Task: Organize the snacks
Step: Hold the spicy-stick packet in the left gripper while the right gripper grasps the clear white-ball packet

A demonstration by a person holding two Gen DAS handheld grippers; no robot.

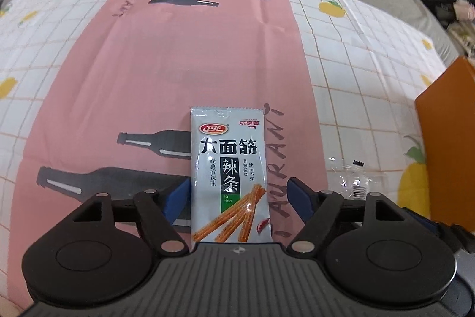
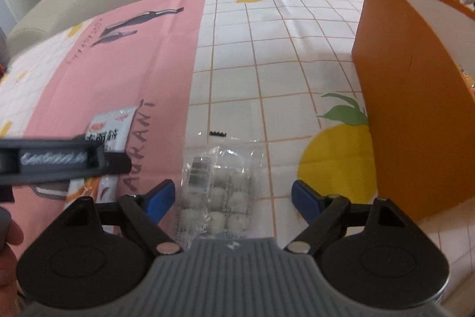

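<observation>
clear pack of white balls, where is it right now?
In the right wrist view the clear pack lies flat on the tablecloth between the open right gripper fingers, untouched, right of the silver snack packet, left of the orange box.

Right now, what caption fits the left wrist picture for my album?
Open left hand-held gripper straddles a spicy-strip snack packet lying on the pink tablecloth.

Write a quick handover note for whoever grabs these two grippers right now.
Left gripper: open, fingers straddling the spicy gluten strip packet, which lies flat on the pink cloth.
Right gripper: open, straddling the clear bag of white balls on the checked cloth.
Orange box stands to the right.
Done: neither snack lifted.
Left: probably grip each and move it to the box.
</observation>
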